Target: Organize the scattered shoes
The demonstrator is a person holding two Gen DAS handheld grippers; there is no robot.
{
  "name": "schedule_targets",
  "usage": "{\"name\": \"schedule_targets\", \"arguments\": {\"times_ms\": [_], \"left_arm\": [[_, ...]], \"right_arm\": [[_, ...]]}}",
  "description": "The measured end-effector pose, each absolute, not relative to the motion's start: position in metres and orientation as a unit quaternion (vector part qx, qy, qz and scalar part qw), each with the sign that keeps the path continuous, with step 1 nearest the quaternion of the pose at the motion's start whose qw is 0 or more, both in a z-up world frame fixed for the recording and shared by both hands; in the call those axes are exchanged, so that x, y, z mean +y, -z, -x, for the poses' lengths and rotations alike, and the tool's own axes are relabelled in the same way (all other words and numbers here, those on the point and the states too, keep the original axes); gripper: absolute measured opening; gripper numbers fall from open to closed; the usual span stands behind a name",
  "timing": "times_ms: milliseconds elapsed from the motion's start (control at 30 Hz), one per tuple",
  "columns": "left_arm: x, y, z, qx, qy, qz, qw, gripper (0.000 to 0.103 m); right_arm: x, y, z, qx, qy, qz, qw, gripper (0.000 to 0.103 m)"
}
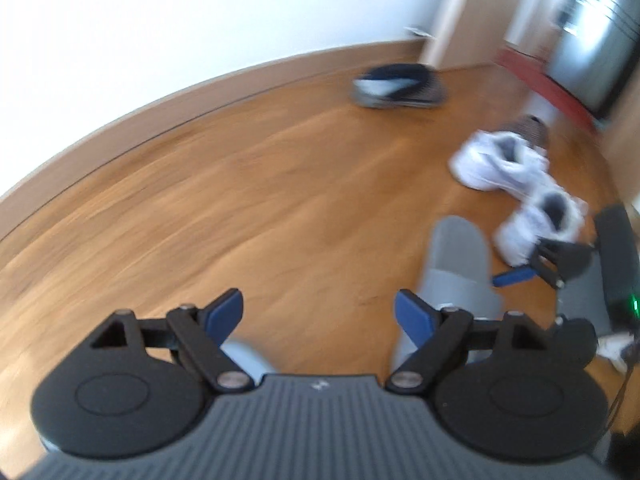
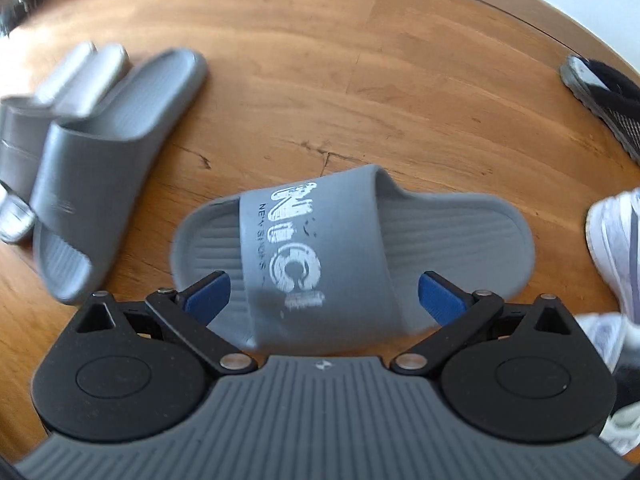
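Wooden floor (image 1: 240, 200) around grey slide (image 2: 352, 240)

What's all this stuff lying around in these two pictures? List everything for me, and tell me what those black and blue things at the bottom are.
printed slide: one, grey with white lettering, on the floor between the right gripper's open fingers
plain slides: two, grey, side by side on the floor left of the printed one
sneakers: two, white, on the floor at right, one behind the other
dark shoe: one, navy and grey, by the far baseboard
brown item: one, behind the sneakers, too blurred to name
floor: wood, orange-brown
wall: white
left hand-held gripper: black, blue pads, open, above the floor
right hand-held gripper: black, blue pads, open, straddling the printed slide
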State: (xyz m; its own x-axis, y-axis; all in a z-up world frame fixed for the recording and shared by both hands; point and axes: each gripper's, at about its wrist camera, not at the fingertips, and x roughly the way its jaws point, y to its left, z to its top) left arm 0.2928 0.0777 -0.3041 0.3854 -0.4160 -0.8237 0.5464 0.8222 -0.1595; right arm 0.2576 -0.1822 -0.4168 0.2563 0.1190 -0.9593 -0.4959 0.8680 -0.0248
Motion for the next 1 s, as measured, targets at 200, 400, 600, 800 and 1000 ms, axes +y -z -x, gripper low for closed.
{"name": "schedule_targets", "arguments": {"times_ms": [200, 400, 600, 800, 1000], "left_arm": [[0.111, 0.299, -0.287, 0.463, 0.278, -0.074, 0.838, 0.085], [0.117, 0.307, -0.283, 0.470, 0.284, -0.078, 0.832, 0.087], [0.113, 0.309, -0.275, 0.467, 0.291, -0.071, 0.832, 0.087], [0.120, 0.311, -0.273, 0.474, 0.286, -0.073, 0.830, 0.087], [0.135, 0.322, -0.273, 0.495, 0.267, -0.061, 0.825, 0.087]], "right_arm": [[-0.160, 0.418, -0.236, 0.512, -0.311, 0.317, 0.735, 0.079], [-0.143, 0.404, -0.206, 0.458, -0.469, 0.369, 0.659, 0.079], [-0.119, 0.408, -0.188, 0.357, -0.539, 0.509, 0.569, 0.079], [-0.108, 0.405, -0.209, 0.346, -0.546, 0.515, 0.563, 0.079], [-0.109, 0.407, -0.216, 0.350, -0.557, 0.510, 0.554, 0.080]]}}
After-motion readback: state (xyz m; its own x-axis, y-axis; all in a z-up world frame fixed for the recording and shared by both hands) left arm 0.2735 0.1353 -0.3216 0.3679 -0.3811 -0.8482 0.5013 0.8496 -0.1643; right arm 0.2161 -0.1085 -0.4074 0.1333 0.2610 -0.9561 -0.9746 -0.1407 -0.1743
